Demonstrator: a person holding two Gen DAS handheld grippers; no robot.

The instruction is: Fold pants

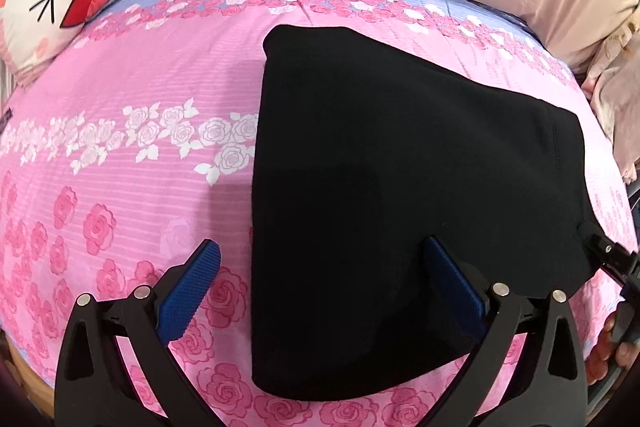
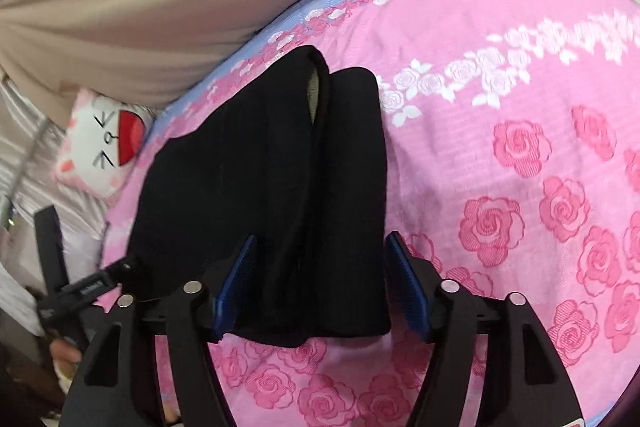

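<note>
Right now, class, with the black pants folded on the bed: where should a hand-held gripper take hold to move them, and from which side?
Probably the near short end of the pants, from the bed's front edge: the stacked layers end there, thick yet narrow enough for open jaws.

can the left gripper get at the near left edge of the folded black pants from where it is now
Probably yes. The left gripper is open and straddles the left edge of the folded black pants; only the pink rose bedspread lies around it. The right gripper, also open, is off at the other side.
</note>
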